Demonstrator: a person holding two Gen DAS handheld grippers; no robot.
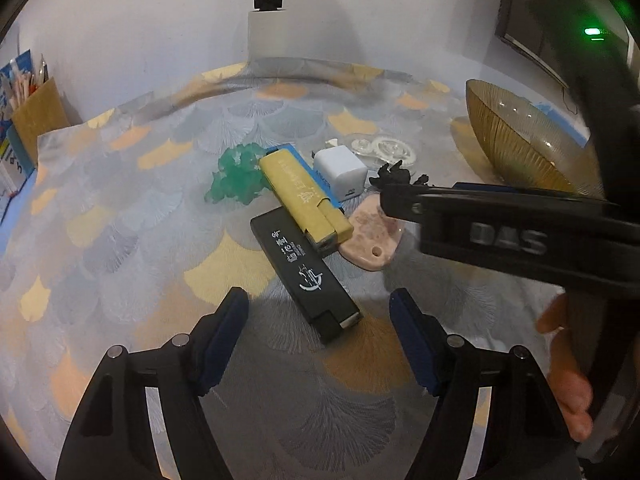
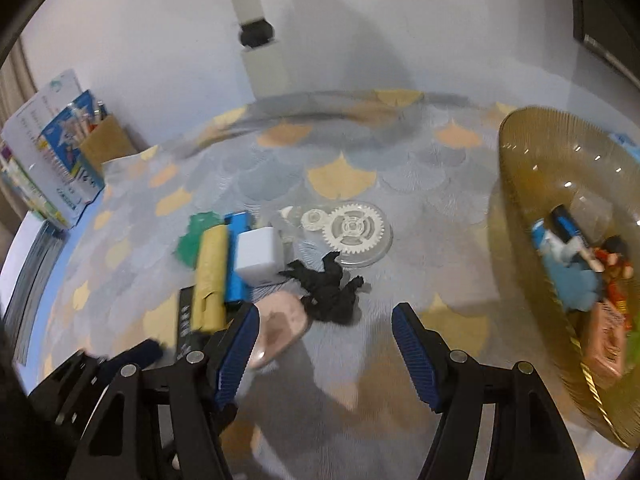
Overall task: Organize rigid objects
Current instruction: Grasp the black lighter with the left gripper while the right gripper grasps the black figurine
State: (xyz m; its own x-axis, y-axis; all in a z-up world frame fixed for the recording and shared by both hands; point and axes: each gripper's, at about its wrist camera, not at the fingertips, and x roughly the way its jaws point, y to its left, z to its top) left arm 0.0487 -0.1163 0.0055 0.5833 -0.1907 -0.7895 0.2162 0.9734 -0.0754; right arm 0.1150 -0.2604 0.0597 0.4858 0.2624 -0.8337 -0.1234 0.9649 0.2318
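A pile of small objects lies on the patterned cloth: a black box (image 1: 306, 274), a yellow box (image 1: 306, 194) on a blue one, a white charger (image 1: 340, 172), a pink stone tag (image 1: 370, 240), a green figure (image 1: 236, 178), a black figure (image 2: 328, 286) and a clear disc with white gears (image 2: 352, 236). My left gripper (image 1: 320, 332) is open, just short of the black box. My right gripper (image 2: 326, 340) is open and empty, hovering near the black figure and the pink tag (image 2: 280, 328). The right gripper's body (image 1: 520, 236) crosses the left wrist view.
An amber glass bowl (image 2: 520, 200) stands at the right and holds several toys and a pink box. It also shows in the left wrist view (image 1: 512, 136). Books and a pen holder (image 1: 36, 112) stand at the left by the wall.
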